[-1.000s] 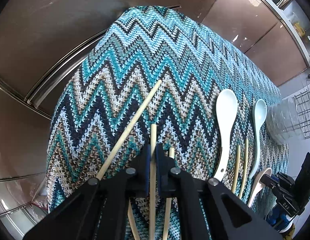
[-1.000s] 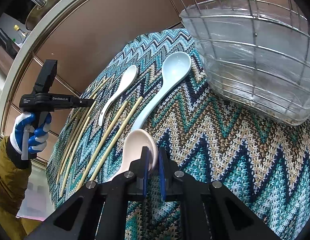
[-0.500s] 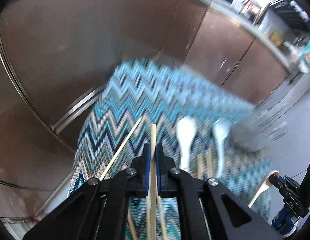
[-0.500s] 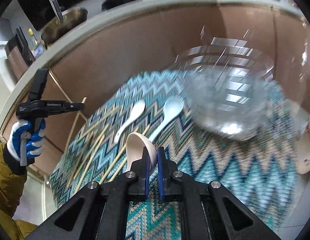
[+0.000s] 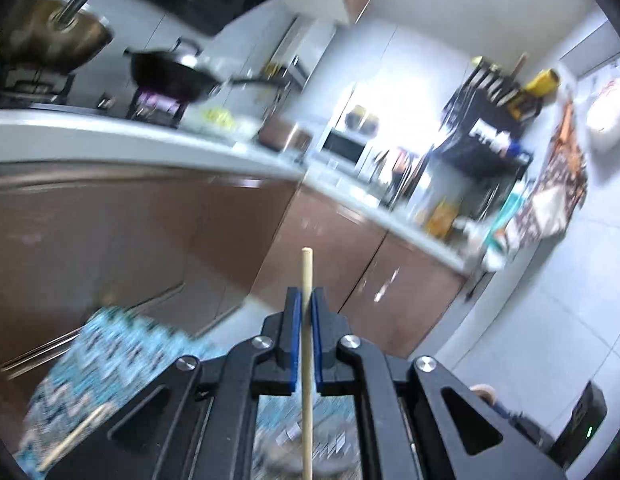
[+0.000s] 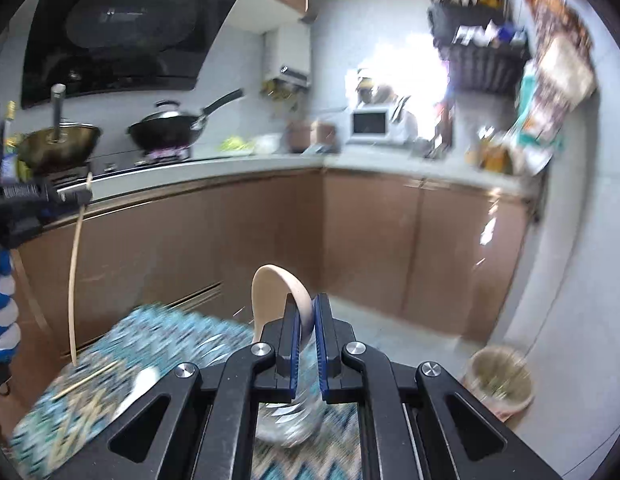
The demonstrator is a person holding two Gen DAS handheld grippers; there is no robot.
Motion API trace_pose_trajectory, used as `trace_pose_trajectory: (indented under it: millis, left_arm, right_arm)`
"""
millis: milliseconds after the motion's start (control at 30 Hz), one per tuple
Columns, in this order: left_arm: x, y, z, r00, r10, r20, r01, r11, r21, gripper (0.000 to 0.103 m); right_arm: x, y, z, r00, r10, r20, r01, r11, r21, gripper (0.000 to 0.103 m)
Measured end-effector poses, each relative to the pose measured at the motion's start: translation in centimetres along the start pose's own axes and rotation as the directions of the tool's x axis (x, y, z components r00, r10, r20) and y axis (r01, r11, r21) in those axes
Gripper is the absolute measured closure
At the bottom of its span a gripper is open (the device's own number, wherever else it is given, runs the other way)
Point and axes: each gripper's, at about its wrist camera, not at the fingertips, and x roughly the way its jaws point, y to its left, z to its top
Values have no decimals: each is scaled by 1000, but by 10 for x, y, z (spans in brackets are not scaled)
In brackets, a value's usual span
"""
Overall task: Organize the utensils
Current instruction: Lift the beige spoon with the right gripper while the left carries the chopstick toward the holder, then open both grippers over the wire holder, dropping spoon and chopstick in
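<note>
Chopstick (image 5: 306, 320) in my left gripper (image 5: 306, 308), spoon (image 6: 284, 292) in my right gripper (image 6: 306, 314), and both are now riding high! A second ago each was down on the zigzag cloth (image 6: 150, 344) among the other utensils; now both cameras are tipping up and taking in the kitchen cabinets (image 6: 369, 240) and the stove, with the cloth sliding to the bottom of the frame. That means both picks are succeeding: the pieces are leaving the desk with me.

My left jaws are pressing together on the chopstick's shaft, its blunt tip poking out ahead and the rest running back under the gripper. From the right wrist view I am seeing it hanging down from the left jaws, its lower end just above the cloth edge. My right jaws are pinching the beige spoon by its handle near the bowl, bowl standing upright in front of the blue pads.

Below, the clear bowl in the wire basket (image 6: 288, 420) is sitting just under my right jaws, blurred. A loose chopstick (image 6: 86, 380) and a white spoon (image 6: 140, 384) are waiting on the cloth, so I judge the sorting is only partly done; next comes carrying these two over to the basket, I reckon.
</note>
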Motion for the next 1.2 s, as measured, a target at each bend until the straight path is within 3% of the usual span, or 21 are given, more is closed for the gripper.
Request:
trace_pose_trajectory:
  millis: [133,267,533,733,833,900,1133,1200]
  left_arm:
    - [29,-26,-12,996,-7,84,6,1000,18,98]
    - [64,-40,-44,987,40,153,-51,997,66,98]
    - [103,-36,-92,983,94,160,-108,991,77,98]
    - [113,-26,-117,984,113,136,-125,989,78,97]
    - [110,-23,-122,984,122,129,-133,988,84,93]
    - [106,-24,-122,985,122,122,-134,987,92,75]
    - [65,-34,-109,981,125,146,-146,980,137,59]
    - [44,-37,-99,979,130,159,-155,976,156,52]
  right_arm:
    - [21,2,-4,994,-97,50,98,995,-27,95]
    - [42,4,-17,987,-148,55,151,987,-58,95]
    - [79,24,-53,979,-199,37,201,973,-112,95]
    - [95,29,-75,985,-173,3,173,979,-106,93]
    - [94,28,-77,987,-160,-5,158,983,-90,76]
    - [90,27,-77,989,-145,-1,144,987,-75,58]
    - [49,23,-62,988,-149,37,151,988,-38,43]
    - [31,20,-54,986,-157,54,159,987,-28,30]
